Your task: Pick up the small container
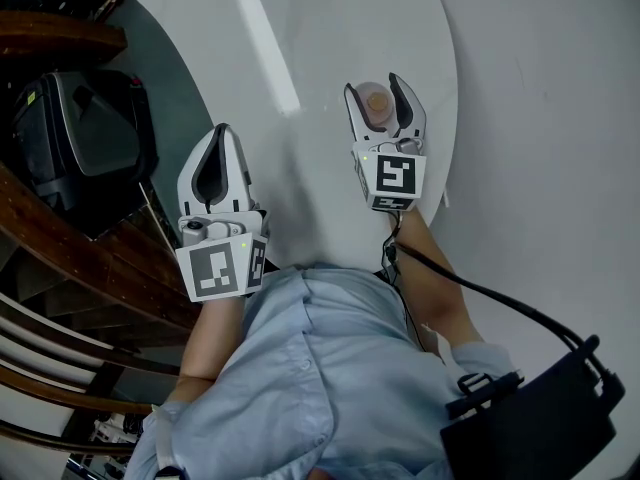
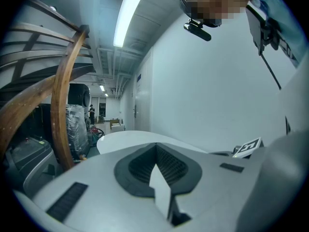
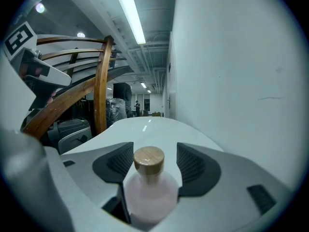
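Observation:
The small container [image 1: 376, 101] is a pale pink bottle with a round wooden cap, held over the white round table [image 1: 330, 28]. My right gripper [image 1: 372, 86] is shut on it. In the right gripper view the bottle [image 3: 149, 190] fills the gap between both padded jaws, with the cap pointing forward. My left gripper [image 1: 222, 130] hovers at the table's near left edge, apart from the bottle. In the left gripper view its jaws [image 2: 155, 149] are pressed together with nothing between them.
A wooden chair with curved rails [image 1: 60, 258] stands to the left of the table. A black case [image 1: 80, 138] lies behind the chair. At the bottom right, a cable [image 1: 480, 288] runs from the right gripper to a black pouch [image 1: 540, 418]. A pale wall [image 3: 231, 57] rises on the right.

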{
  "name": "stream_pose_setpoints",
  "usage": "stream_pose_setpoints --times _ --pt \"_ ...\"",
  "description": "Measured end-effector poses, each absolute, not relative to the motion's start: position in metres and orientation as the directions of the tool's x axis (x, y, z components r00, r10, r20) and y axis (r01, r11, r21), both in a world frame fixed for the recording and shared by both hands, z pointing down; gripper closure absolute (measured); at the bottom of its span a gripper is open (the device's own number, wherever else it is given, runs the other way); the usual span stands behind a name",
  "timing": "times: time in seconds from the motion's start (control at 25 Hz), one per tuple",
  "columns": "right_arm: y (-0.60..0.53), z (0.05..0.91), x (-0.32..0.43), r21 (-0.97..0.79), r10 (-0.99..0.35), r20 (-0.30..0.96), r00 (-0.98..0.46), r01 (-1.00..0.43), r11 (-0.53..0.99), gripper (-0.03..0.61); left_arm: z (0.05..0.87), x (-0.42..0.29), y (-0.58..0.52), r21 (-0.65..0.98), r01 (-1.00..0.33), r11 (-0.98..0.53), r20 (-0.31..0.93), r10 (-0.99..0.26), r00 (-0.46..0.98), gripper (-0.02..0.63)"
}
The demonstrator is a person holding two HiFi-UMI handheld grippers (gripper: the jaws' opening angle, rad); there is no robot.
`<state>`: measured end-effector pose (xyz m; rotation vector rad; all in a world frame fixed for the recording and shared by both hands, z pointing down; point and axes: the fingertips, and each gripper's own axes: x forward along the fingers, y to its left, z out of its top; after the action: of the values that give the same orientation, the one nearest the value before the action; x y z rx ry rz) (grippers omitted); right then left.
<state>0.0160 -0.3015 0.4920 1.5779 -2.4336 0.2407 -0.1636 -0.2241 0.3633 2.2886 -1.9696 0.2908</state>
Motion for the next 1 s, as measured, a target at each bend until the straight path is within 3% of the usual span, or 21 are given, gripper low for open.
stream_pose_setpoints --times 0.4,0.88,1.0 --pt "-0.3056 0.4893 0.0174 0.002 -0.877 0.275 -0.394 -0.912 0.411 0.325 0.3636 -0.1609 -0.2223 -0.045 -0.988 -0.150 0.213 -0.967 0.137 0.615" --pt "-0.3045 0.4909 0.0128 0.040 -0.882 0.283 -0.377 -0.914 0.404 0.472 0.3629 -0.1614 -0.2202 -0.045 -0.988 -0.147 0.207 -0.969 0.134 0.615" --pt "-0.3042 0.4905 0.0132 0.048 -0.886 0.279 -0.369 -0.917 0.397 0.478 0.3625 -0.1605 -0.2191 -0.045 -0.988 -0.148 0.206 -0.969 0.136 0.615"
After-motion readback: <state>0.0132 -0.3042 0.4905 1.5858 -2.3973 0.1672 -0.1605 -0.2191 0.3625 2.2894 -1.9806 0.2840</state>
